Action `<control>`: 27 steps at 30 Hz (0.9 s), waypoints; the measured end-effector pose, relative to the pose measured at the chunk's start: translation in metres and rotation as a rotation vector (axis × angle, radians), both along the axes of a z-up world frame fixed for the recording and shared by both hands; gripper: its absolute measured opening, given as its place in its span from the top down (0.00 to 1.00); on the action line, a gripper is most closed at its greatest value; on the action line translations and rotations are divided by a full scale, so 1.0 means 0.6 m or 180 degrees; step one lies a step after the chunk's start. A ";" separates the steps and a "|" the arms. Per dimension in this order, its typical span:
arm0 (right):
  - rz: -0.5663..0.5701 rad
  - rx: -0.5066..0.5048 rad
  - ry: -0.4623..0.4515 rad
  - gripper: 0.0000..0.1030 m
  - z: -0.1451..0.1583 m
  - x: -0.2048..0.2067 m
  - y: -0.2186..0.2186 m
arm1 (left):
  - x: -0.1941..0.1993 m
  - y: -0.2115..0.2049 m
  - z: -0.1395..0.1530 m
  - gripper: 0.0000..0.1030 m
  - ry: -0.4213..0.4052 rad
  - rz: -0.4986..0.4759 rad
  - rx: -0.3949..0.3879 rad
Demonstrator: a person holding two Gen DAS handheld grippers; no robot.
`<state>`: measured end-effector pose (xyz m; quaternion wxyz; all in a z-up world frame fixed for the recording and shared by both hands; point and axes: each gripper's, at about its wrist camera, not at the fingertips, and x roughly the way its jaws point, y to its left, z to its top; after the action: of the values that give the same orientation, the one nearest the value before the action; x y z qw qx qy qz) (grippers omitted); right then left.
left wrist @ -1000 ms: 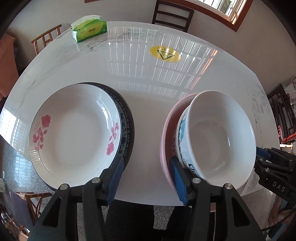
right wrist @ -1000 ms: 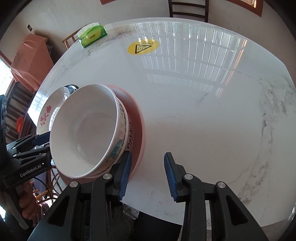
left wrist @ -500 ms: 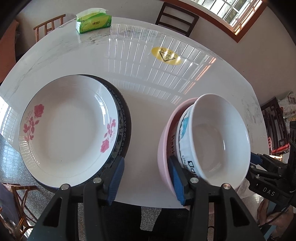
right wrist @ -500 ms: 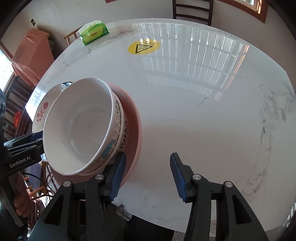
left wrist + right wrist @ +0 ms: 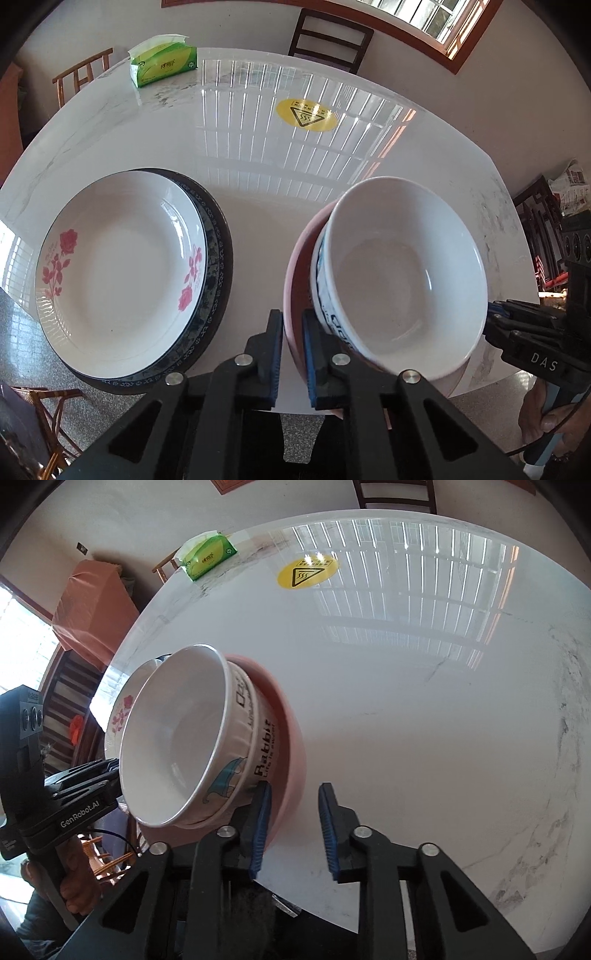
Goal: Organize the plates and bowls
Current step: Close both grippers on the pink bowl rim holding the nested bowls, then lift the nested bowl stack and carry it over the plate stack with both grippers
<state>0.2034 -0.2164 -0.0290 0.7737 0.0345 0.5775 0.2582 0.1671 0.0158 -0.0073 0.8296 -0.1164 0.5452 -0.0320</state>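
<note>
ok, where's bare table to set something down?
Free: table middle, up to the yellow sticker and tissue box; also everything right of the pink bowl. Crowded: near edge, only a narrow strip between the plates and that bowl.

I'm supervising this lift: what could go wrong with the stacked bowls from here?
The left gripper has just closed its fingers on the thin rim of the pink bowl; lifted, the bowl may tilt or slip. The white bowl sits loose inside and could slide out. Both sit near the table edge, so a drop might reach the floor.
</note>
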 end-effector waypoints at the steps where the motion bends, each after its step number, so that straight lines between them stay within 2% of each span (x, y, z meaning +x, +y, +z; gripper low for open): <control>1: 0.0017 -0.0001 -0.0018 0.84 0.000 -0.002 0.001 | 0.001 0.003 -0.001 0.90 0.0011 0.0029 -0.0051; 3: -0.0013 0.0097 -0.0004 0.83 0.000 -0.003 -0.005 | -0.001 0.006 -0.002 0.90 0.0022 0.0072 -0.0133; 12: -0.0139 0.0294 0.0008 0.83 0.000 -0.012 -0.018 | -0.001 0.012 -0.004 0.91 0.0072 0.0092 -0.0222; 15: -0.0213 0.0413 0.0069 0.82 -0.001 -0.012 -0.025 | 0.002 0.016 -0.004 0.91 0.0070 0.0093 -0.0225; 27: -0.0173 0.0510 0.0082 0.82 0.007 -0.019 -0.011 | -0.009 0.031 0.021 0.92 -0.0094 0.0186 -0.0165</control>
<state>0.1920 -0.2232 -0.0249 0.7677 0.1153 0.5637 0.2820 0.1618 0.0345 0.0052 0.8348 -0.1532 0.5282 -0.0236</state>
